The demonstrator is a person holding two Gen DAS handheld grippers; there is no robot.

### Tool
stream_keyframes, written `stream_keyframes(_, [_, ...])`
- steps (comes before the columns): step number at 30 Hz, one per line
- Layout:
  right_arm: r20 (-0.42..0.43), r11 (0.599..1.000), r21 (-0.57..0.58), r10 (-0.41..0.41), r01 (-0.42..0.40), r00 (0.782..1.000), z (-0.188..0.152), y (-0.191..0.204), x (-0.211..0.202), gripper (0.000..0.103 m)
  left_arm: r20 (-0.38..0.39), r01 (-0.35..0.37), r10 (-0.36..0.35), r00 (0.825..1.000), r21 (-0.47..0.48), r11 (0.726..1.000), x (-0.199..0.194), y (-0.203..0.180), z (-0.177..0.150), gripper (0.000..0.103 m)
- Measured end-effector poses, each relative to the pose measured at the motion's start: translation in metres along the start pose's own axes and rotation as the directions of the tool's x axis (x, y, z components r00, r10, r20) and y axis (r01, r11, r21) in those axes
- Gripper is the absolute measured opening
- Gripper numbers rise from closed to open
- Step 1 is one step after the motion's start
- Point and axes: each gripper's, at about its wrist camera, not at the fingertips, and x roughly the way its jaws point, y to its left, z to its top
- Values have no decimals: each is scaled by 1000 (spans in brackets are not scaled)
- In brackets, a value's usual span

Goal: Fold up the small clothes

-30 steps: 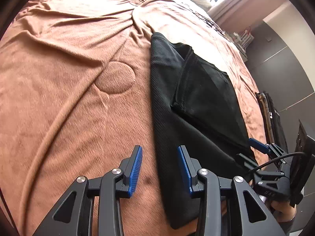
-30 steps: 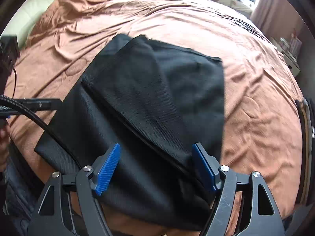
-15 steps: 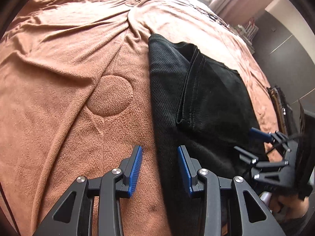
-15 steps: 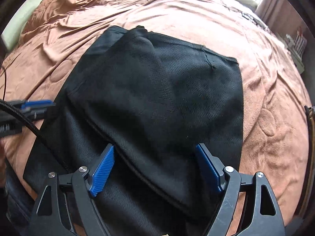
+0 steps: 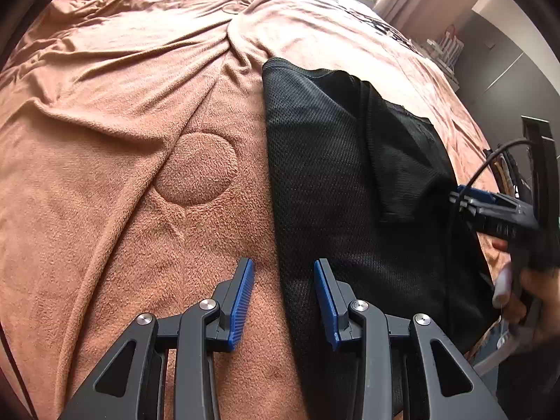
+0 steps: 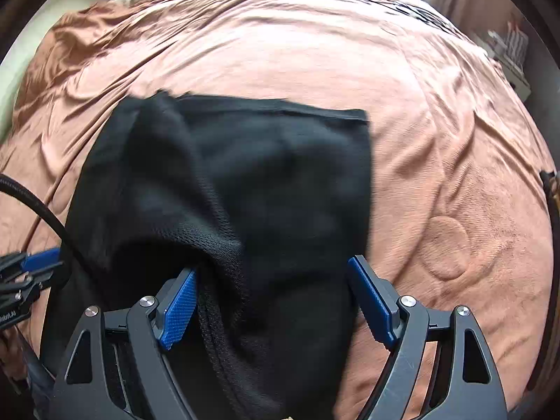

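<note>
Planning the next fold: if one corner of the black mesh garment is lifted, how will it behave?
The black mesh garment will probably go limp and drape, since its raised flap already sags in soft curves near the right tongs. It looks thin and open-weave, so likely light. The fuzzy brown blanket may drag on it rather than let it slide.

A rumpled brown blanket point(image 5: 147, 210) covers the bed, black garment point(image 5: 332, 182) on top.

The garment point(image 5: 336, 189) lies on the blanket point(image 5: 105, 140) covering the bed, near its front edge. The left gripper point(image 5: 283, 301) hangs over the garment's left edge, one finger above blanket, the other above cloth. The right gripper point(image 6: 269, 301) sits at the garment's right side, cloth between its fingers.
</note>
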Motion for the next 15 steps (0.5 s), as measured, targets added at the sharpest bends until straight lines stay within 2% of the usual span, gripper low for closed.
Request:
stream_keyframes(4, [10, 997, 82, 1, -1, 1000, 7, -33, 4, 81, -3, -14, 14, 1000, 14, 1000, 1, -3, 1, 38])
stream_keyframes(6, [16, 991, 130, -26, 24, 1000, 8, -52, 4, 81, -7, -20, 21, 1000, 20, 1000, 1, -4, 2, 38])
stream_keyframes(12, [19, 974, 217, -66, 60, 998, -6, -89, 0, 81, -7, -29, 29, 1000, 14, 999, 3, -8, 4, 38])
stream_keyframes(15, [62, 975, 223, -34, 20, 997, -14, -92, -12, 81, -11, -21, 21, 1000, 6, 1000, 2, -7, 4, 38])
